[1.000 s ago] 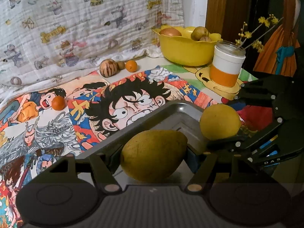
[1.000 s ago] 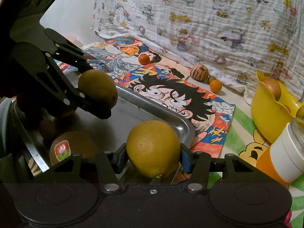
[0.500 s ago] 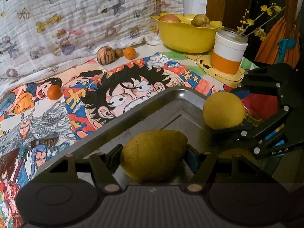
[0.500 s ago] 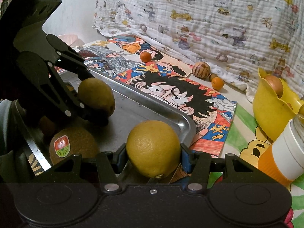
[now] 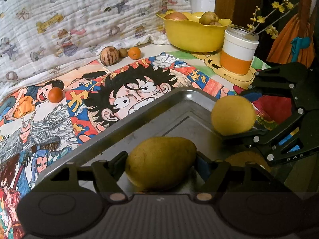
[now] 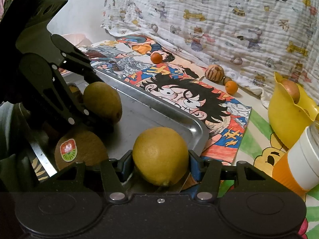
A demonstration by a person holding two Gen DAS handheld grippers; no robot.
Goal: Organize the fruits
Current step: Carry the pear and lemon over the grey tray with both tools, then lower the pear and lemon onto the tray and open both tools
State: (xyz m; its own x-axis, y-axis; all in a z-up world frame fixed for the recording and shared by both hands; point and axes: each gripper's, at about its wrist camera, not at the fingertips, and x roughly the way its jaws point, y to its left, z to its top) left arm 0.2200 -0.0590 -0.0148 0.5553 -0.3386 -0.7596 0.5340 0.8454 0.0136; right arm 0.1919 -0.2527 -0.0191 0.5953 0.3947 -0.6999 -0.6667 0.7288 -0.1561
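Steel tray [image 5: 151, 107] underneath; both tongs opening: left gripper [image 5: 161, 162] around a pear [image 5: 161, 162], right gripper [image 6: 160, 156], at three o'clock, around a lemon [image 6: 160, 156].

Tray [image 5: 163, 107] centre bare; kiwi [image 6: 81, 149] alongside

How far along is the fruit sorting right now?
Done: a stickered brown kiwi already lies in the metal tray. In hand: the left gripper is opening around a greenish-yellow oval fruit over the tray; the right gripper, also opening, has a yellow lemon between its jaws. Left: two small oranges and a striped brown fruit remain on the mat.
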